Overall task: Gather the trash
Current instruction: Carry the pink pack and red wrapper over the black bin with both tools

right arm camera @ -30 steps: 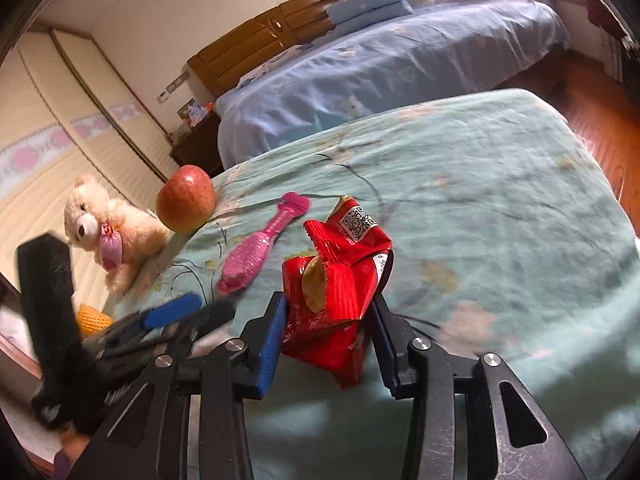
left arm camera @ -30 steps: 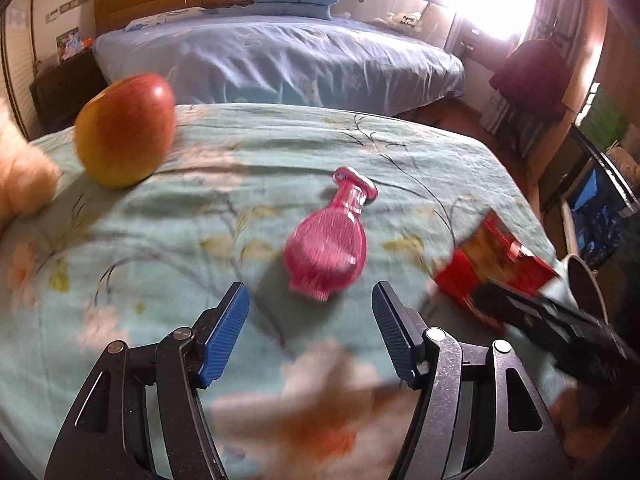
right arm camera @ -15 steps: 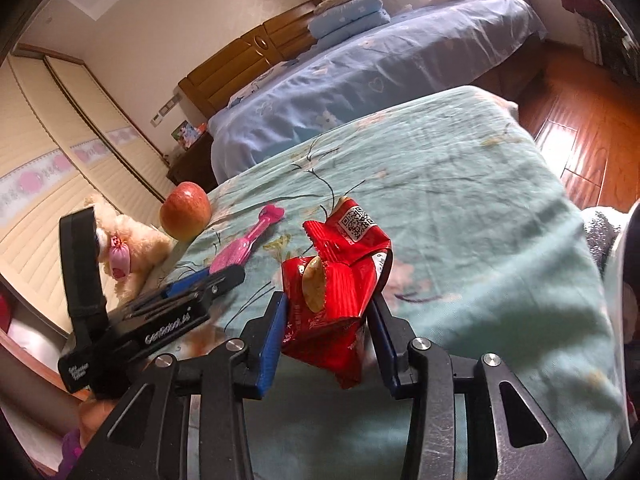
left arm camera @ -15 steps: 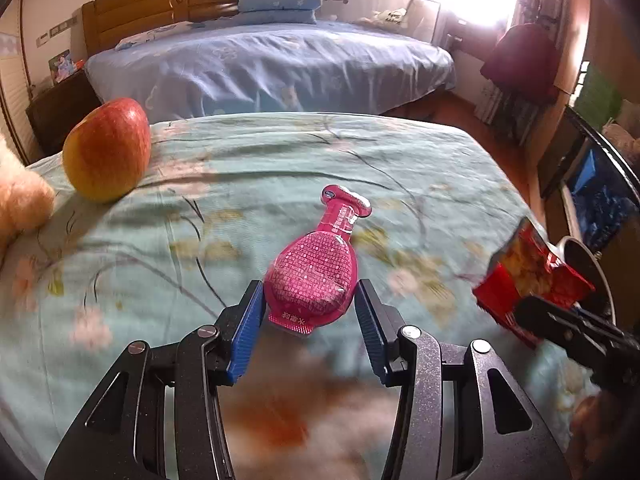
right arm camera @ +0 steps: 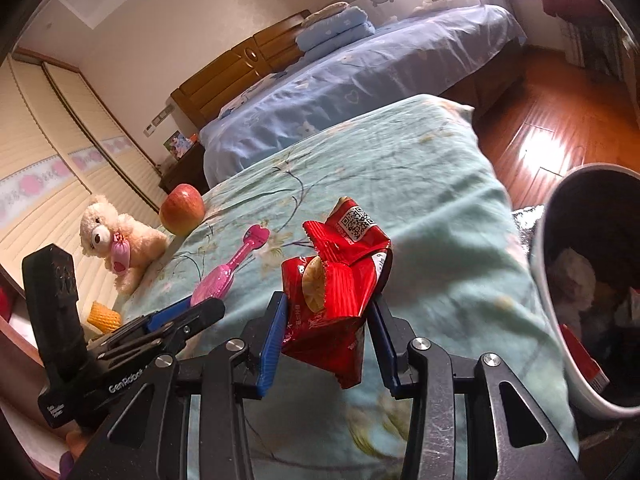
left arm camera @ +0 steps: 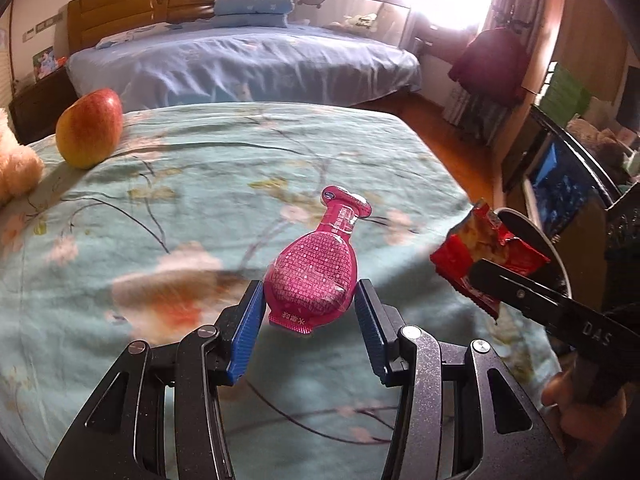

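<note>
My left gripper (left arm camera: 309, 306) is shut on a pink bottle-shaped sachet (left arm camera: 316, 272), which hangs lifted above the teal flowered bedspread (left arm camera: 200, 184). A crumpled red snack wrapper (right arm camera: 336, 292) is clamped between the blue pads of my right gripper (right arm camera: 326, 320), also off the bed. In the left wrist view that red wrapper (left arm camera: 486, 254) shows at the right with a hand below it. The pink sachet (right arm camera: 228, 274) and the left gripper (right arm camera: 188, 316) appear at the left of the right wrist view. A white-rimmed trash bin (right arm camera: 560, 280) holding rubbish stands at the far right, beside the bed.
An apple (left arm camera: 90, 134) and a cream teddy bear (right arm camera: 114, 236) rest at the far left of the bedspread. A yellow object (right arm camera: 103, 314) lies by the bed's left edge. A second bed with blue sheets (left arm camera: 240, 64) stands behind. Wooden floor (right arm camera: 552, 116) lies to the right.
The left jaws closed on the pink sachet and lifted it off the bedspread. Both grippers moved right toward the bed's edge, and the trash bin came into the right wrist view.
</note>
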Demonstrator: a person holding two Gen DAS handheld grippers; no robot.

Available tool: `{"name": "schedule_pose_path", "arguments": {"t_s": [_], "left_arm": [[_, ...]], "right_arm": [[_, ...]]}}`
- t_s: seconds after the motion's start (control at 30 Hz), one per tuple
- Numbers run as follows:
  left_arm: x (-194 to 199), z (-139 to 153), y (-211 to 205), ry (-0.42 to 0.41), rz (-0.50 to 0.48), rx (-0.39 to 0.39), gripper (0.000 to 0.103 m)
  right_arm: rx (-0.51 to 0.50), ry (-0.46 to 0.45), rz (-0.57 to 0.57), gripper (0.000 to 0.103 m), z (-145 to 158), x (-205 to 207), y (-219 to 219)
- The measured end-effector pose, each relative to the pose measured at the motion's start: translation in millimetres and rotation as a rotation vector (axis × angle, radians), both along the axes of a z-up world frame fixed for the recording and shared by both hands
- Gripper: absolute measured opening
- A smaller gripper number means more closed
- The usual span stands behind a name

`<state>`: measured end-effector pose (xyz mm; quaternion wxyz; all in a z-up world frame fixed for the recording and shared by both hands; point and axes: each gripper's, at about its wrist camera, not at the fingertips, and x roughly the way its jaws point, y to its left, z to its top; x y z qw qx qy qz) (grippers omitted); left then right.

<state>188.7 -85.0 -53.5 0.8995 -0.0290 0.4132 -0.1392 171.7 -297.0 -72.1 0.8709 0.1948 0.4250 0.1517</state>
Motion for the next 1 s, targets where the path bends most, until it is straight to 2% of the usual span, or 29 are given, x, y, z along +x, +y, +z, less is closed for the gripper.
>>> {"name": "schedule_pose_path", "arguments": {"t_s": [0.23,0.57,1.0], "left_arm": [[-14.9,5.7,-25.9,-0.006,-0.046,-0.010,0.046],[-30.1,11.6,-59.3,-0.029,-0.105,0.018,0.046],[-35.0,21.5,-94.1,-0.056,-0.174,0.029,0.046]], "right_arm": [[0.003,-0.012,-0.049,0.041,6.1,-19.1,-25.2],[-0.040,-0.040,-0.113,0.041,13.8,-42.2,-55.6],[-0.070,-0.060,-0.173,0.041,20.0,-56.2,-84.6]]}}
